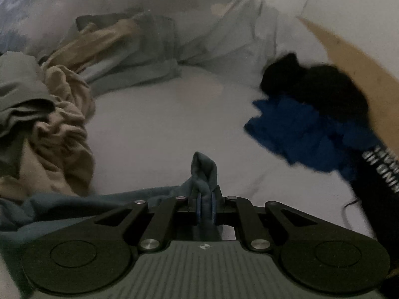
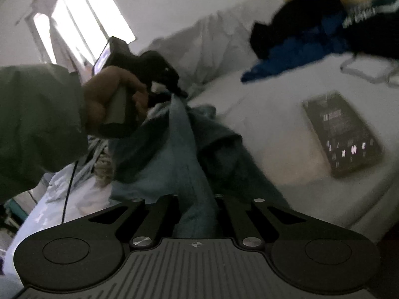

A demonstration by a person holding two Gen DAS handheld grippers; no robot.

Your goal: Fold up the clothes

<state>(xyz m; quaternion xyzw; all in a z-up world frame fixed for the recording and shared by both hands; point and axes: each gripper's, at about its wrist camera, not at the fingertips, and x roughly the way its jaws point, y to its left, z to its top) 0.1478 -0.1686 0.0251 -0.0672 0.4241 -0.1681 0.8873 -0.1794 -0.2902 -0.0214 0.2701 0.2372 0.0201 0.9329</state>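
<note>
Left wrist view showed the teal garment (image 1: 204, 174) pinched in the left gripper (image 1: 206, 208), its jaws nearly closed on a fold, above the white bed (image 1: 162, 124); the right gripper (image 2: 199, 214) clamped another edge. Risk judged: thin fold slipping out, or cloth snagging the beige pile (image 1: 62, 124)

White lettering on the black garment (image 1: 381, 169) is too blurred to read.
</note>
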